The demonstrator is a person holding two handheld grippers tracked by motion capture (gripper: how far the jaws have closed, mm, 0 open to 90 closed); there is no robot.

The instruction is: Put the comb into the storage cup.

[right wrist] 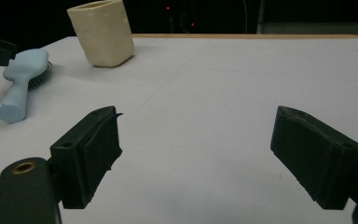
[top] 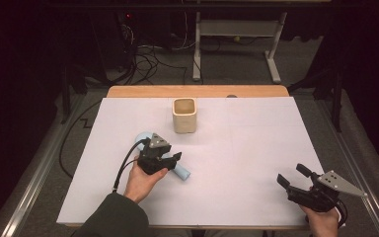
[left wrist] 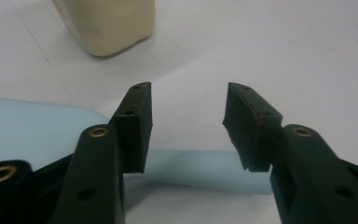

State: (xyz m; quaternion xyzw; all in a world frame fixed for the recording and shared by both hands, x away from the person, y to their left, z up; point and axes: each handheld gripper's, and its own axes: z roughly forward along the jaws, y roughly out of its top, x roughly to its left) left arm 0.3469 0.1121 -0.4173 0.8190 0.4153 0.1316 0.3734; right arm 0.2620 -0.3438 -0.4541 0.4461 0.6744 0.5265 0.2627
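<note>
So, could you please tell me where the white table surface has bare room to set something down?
The widest bare patch lies between the cream cup and the right gripper, out to the table's right edge. The near-left corner, beside the sleeve, is bare too. It is crowded near the left gripper, whose jaws straddle the blue hairbrush.

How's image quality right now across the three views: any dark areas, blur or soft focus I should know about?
High view: the white table sheet is evenly lit, the room behind nearly black. Left gripper view: the left hand-held gripper is fairly sharp, the light-blue brush beneath and the cream cup soft. Right gripper view: the right hand-held gripper is dim, the background black; brush and cup read clearly.
</note>
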